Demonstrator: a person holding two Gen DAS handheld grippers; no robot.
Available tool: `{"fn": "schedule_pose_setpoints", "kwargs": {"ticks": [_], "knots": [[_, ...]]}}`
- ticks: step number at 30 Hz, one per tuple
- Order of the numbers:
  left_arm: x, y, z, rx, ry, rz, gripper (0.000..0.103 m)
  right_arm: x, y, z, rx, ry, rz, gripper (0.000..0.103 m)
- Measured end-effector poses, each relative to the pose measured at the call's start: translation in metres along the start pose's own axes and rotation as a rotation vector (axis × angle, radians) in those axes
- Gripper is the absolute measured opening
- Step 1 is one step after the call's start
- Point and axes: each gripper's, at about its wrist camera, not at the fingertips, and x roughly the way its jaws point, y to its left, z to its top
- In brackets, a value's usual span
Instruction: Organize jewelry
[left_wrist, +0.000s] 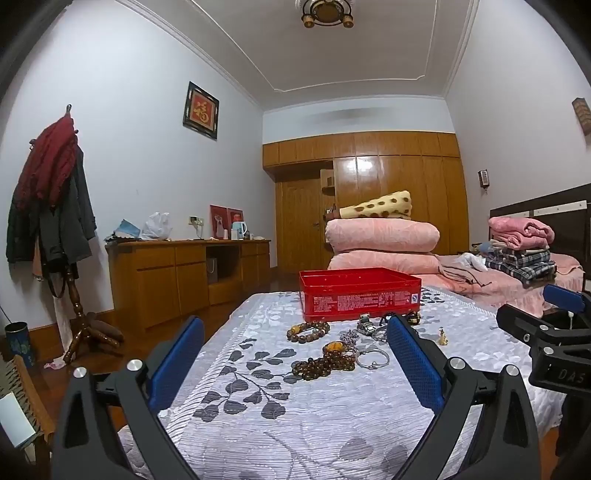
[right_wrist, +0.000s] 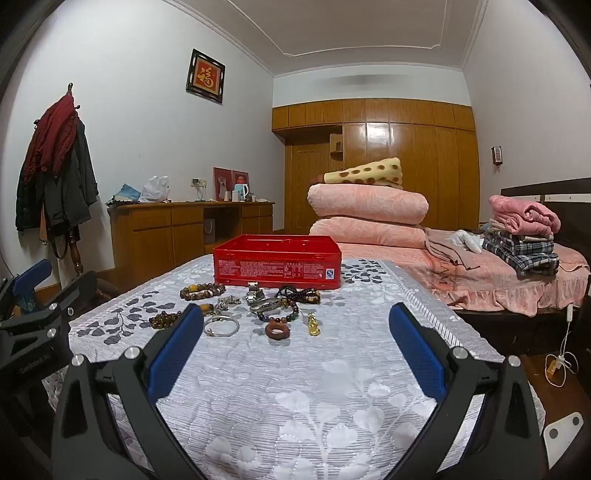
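An open red tin box (left_wrist: 360, 293) (right_wrist: 277, 266) stands on a table covered with a grey leaf-patterned cloth (left_wrist: 295, 406) (right_wrist: 295, 387). In front of the box lies scattered jewelry: a brown bead bracelet (left_wrist: 308, 331) (right_wrist: 201, 290), a silver bangle (left_wrist: 372, 358) (right_wrist: 221, 325), a dark bead strand (left_wrist: 323, 365), a watch (right_wrist: 253, 291), a brown ring pendant (right_wrist: 277, 329) and a gold figurine (right_wrist: 313, 324) (left_wrist: 442, 336). My left gripper (left_wrist: 295, 362) is open, short of the jewelry. My right gripper (right_wrist: 295, 343) is open too, with nothing between its fingers.
Behind the table a bed (right_wrist: 498, 273) carries stacked pink quilts (right_wrist: 369, 210) and folded clothes (right_wrist: 524, 236). A wooden sideboard (right_wrist: 192, 229) lines the left wall, and a coat rack (left_wrist: 55, 206) stands by it. A wooden wardrobe (left_wrist: 369, 192) fills the far wall.
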Motion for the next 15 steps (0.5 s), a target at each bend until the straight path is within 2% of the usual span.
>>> {"fn": "schedule_pose_setpoints", "kwargs": {"ticks": [15], "knots": [[-0.0026, 0.0018, -0.0006, 0.007, -0.008, 0.002, 0.097, 0.0003, -0.0006, 0.0005, -0.001, 0.003, 0.000, 0.097]]}}
